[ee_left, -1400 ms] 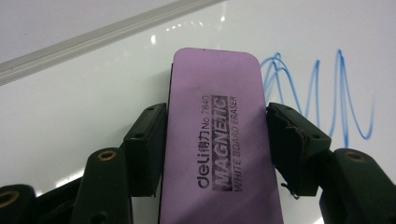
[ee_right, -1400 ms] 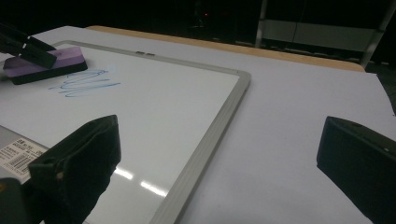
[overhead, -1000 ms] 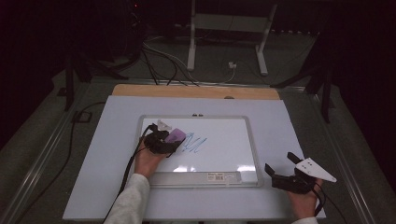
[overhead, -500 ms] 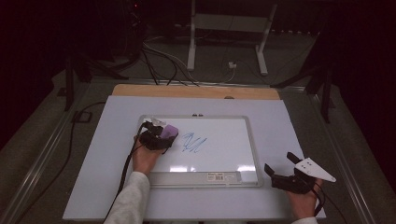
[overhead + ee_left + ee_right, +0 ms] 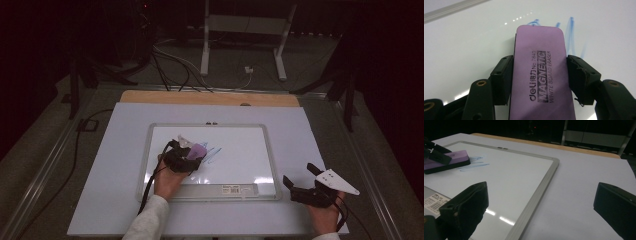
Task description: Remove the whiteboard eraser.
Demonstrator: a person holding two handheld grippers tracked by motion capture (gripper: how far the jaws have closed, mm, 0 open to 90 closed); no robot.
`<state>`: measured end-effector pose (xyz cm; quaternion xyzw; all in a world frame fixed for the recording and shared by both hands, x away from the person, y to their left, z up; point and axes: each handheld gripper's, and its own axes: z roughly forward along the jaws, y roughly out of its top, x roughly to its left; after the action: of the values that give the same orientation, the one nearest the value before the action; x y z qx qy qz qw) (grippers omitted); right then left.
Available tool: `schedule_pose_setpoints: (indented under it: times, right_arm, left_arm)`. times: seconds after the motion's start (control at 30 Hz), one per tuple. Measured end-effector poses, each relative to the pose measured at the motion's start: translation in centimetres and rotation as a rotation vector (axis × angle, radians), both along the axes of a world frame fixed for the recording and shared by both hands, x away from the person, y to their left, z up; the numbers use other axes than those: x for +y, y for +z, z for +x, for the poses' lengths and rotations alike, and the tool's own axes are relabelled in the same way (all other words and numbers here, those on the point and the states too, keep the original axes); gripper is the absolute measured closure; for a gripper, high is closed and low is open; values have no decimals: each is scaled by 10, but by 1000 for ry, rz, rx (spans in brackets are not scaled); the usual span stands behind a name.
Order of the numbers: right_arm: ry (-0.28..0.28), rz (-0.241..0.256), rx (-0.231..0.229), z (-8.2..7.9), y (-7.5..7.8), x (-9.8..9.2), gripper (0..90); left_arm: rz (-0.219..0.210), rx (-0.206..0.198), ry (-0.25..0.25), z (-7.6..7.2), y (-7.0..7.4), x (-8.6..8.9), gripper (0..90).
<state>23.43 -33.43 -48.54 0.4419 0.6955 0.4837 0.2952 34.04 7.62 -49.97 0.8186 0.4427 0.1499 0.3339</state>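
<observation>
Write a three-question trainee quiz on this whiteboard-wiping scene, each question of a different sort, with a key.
1. True or false: the left gripper is shut on the purple eraser.
2. Multiple choice: the blue marks lie (A) on the whiteboard just beyond the eraser, (B) on the bare table, (C) on the wooden strip.
3. Fill in: the right gripper rests on the table beside the whiteboard with its jaws ____.

Key: 1 true; 2 A; 3 open.
</observation>
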Motion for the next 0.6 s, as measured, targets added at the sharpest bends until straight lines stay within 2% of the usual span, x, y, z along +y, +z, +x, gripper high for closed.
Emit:
schedule_pose_setpoints:
  times: [0.07, 0.13, 0.2, 0.47, 0.6]
  right_arm:
    - [0, -1, 0, 0, 0, 0, 0]
    - [0, -1, -1, 0, 0, 0, 0]
    - [-2, 1, -2, 0, 0, -1, 0]
    - [-6, 3, -3, 0, 0, -2, 0]
    - [-6, 2, -3, 0, 0, -2, 0]
  left_arm:
    - [8, -7, 0, -1, 0, -1, 420]
    - [-4, 7, 3, 1, 0, 1, 420]
    - [6, -2, 23, 3, 0, 3, 421]
    - [17, -1, 169, 24, 0, 28, 420]
    - [16, 6, 213, 34, 0, 32, 420]
